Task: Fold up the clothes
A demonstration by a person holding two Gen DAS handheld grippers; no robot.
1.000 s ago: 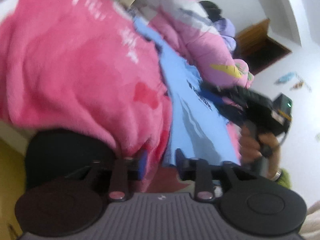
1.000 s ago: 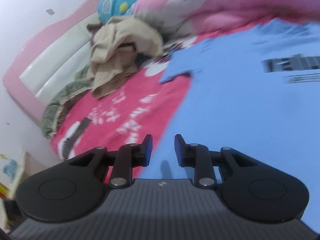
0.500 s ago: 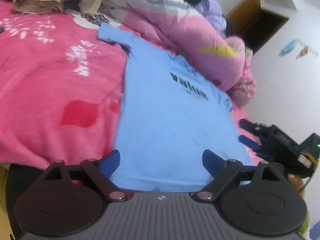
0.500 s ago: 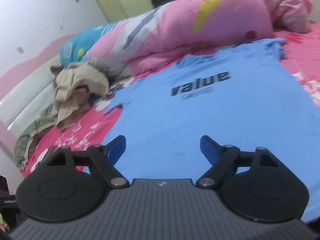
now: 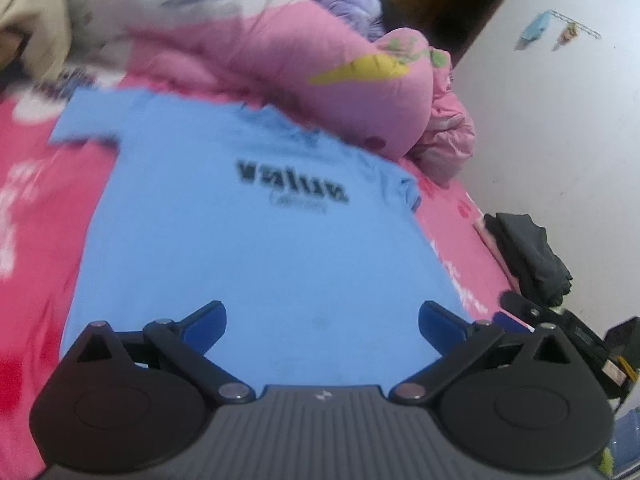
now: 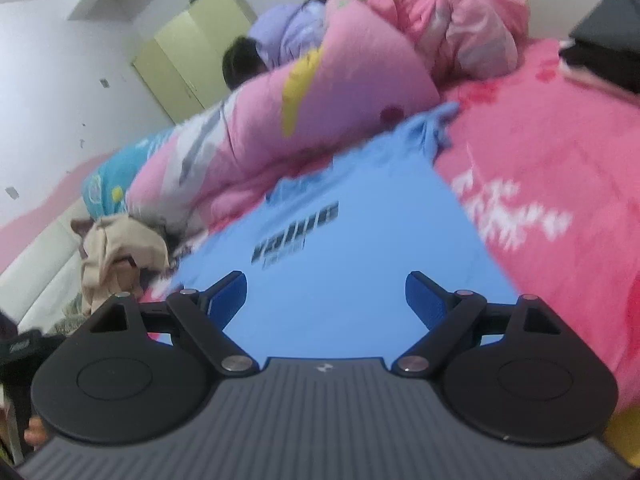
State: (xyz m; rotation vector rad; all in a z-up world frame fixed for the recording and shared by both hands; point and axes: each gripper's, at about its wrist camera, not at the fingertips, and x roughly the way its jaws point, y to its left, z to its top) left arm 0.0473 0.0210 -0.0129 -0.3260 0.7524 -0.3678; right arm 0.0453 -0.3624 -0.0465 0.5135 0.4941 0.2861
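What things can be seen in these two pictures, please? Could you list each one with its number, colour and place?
T-shirt: one, light blue with dark lettering, spread flat on the bed.
Bed cover: one, bright pink with white marks, under the T-shirt.
Quilt: one, pink with grey and yellow patches, bunched along the far side of the bed.
Beige clothes: one pile, near the headboard end.
Dark clothes: one pile, black, at the bed's edge by the wall.
Cupboard: one, pale green, against the far wall.
Left hand-held gripper: one, black with blue pads, open over the hem.
Right hand-held gripper: one, same colours, open over the T-shirt.
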